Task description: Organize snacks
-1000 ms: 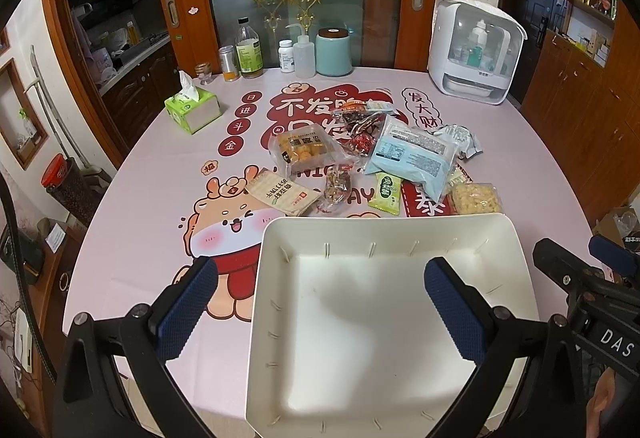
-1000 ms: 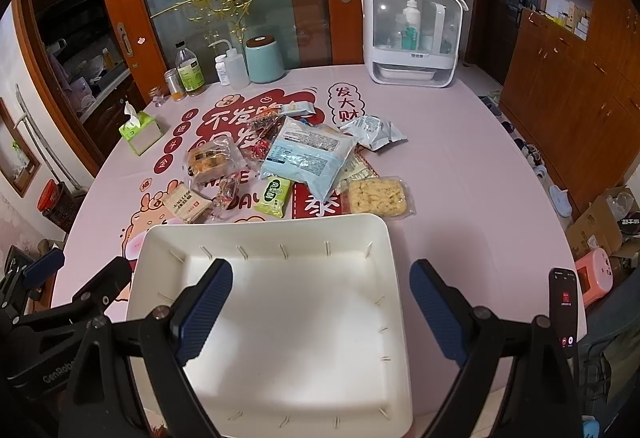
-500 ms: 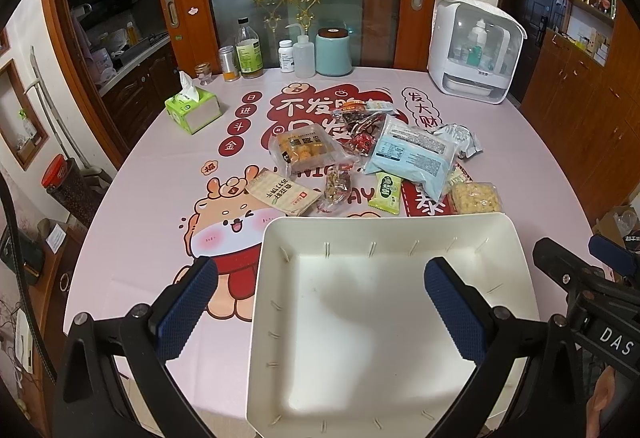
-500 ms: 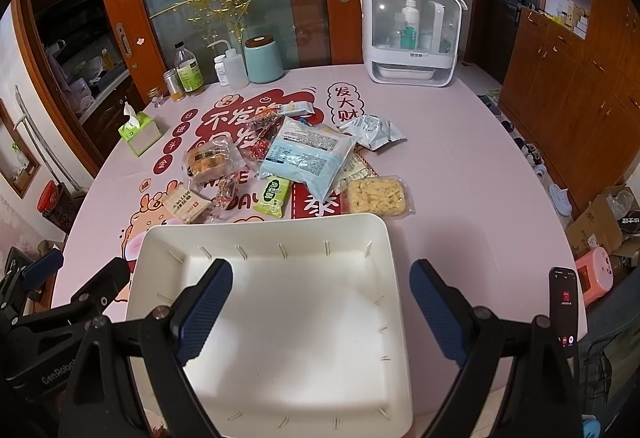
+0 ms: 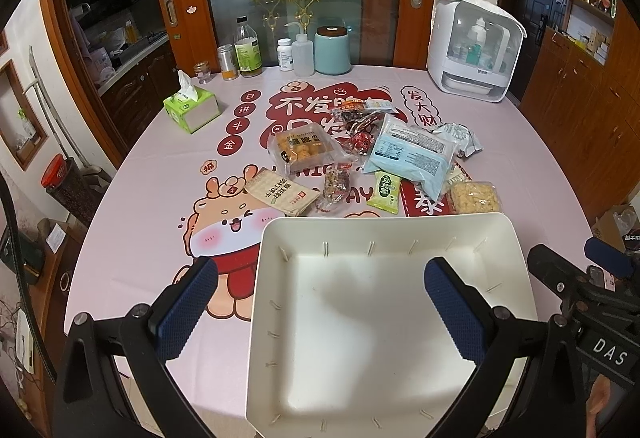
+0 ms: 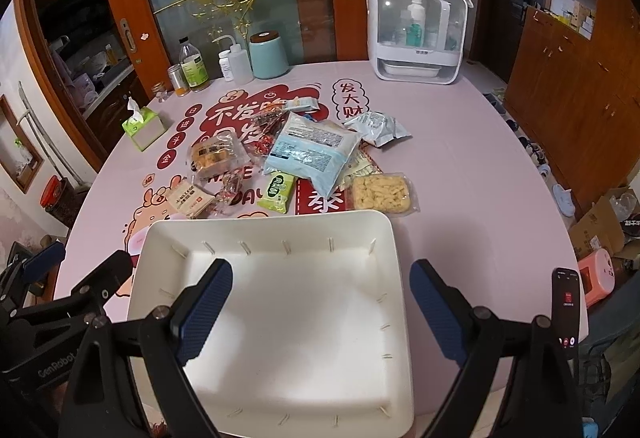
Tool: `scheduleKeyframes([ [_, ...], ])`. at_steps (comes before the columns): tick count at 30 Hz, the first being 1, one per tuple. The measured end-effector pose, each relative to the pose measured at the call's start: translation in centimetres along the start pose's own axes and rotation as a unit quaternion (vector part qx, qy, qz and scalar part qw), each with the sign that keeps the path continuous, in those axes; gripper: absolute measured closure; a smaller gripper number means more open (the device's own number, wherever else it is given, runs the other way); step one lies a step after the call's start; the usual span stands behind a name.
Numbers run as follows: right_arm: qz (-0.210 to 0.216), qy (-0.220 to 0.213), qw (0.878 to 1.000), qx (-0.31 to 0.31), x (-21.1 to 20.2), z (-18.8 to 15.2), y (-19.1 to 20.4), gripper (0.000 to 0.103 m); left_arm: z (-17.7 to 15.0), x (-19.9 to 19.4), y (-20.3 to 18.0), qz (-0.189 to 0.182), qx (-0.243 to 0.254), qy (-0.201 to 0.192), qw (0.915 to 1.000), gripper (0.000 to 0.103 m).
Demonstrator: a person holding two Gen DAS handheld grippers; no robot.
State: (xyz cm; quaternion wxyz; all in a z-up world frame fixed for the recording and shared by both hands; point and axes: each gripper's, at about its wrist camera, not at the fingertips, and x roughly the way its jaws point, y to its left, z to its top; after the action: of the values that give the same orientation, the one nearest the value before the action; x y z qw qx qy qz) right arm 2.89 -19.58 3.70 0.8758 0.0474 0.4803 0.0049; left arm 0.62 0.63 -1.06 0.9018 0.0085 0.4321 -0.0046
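An empty white tray (image 5: 384, 228) sits at the table's near edge; it also shows in the right wrist view (image 6: 268, 228). Beyond it lies a pile of snacks: a large light-blue bag (image 5: 412, 154) (image 6: 310, 152), a green bar (image 5: 385, 192) (image 6: 277, 191), a beige packet (image 5: 282, 194) (image 6: 190, 200), a clear pack of yellow puffs (image 5: 474, 196) (image 6: 380, 193), a pack of fried bites (image 5: 301, 148) (image 6: 216, 155), and red wrapped sweets (image 5: 358, 136). My left gripper (image 5: 320, 282) is open and empty above the tray's left part. My right gripper (image 6: 320, 288) is open and empty above the tray.
A green tissue box (image 5: 191, 109) stands at the left. Bottles and a teal canister (image 5: 332, 50) line the far edge, with a white appliance (image 5: 474, 48) at far right. A phone (image 6: 566, 312) is at the near right. The table (image 6: 472, 174) is round with a printed pink cloth.
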Motion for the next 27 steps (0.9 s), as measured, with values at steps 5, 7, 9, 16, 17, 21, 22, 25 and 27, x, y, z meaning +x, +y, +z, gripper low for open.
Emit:
scheduleKeyframes([
  [5,-0.004,-0.005,1.0,-0.007,-0.3,0.1,0.3,0.012,0.0,0.1,0.1,0.0,0.001,0.003,1.0,0.0],
  [7,-0.003,-0.007,1.0,-0.007,-0.3,0.2,0.4,0.012,0.0,0.0,0.0,0.0,0.0,0.002,1.0,0.0],
  [9,0.001,-0.006,1.0,-0.006,-0.3,0.3,0.4,0.012,0.0,0.1,0.2,-0.001,-0.001,0.002,1.0,0.0],
  [16,0.003,-0.012,1.0,-0.004,-0.5,0.5,0.4,0.012,0.0,0.4,0.2,0.005,0.002,-0.003,1.0,0.0],
  [17,0.002,-0.016,1.0,-0.003,-0.6,0.6,0.3,0.012,0.2,0.4,0.3,0.004,0.005,-0.004,1.0,0.0],
  [21,-0.005,-0.027,1.0,-0.009,-0.8,1.4,0.2,0.012,1.4,0.0,0.8,0.011,0.01,-0.013,0.9998,0.0],
  [22,-0.006,-0.029,1.0,-0.011,-0.9,1.7,0.1,0.012,1.8,-0.2,1.1,0.016,0.01,-0.019,0.9997,0.0],
  [25,-0.005,-0.042,0.999,-0.014,-1.5,2.4,-0.2,0.012,3.1,-0.8,1.6,0.027,0.018,-0.036,0.9988,0.0],
  [27,-0.003,-0.054,0.998,-0.017,-2.1,3.1,-0.5,0.012,3.8,-1.1,1.9,0.043,0.027,-0.044,0.9977,0.0],
])
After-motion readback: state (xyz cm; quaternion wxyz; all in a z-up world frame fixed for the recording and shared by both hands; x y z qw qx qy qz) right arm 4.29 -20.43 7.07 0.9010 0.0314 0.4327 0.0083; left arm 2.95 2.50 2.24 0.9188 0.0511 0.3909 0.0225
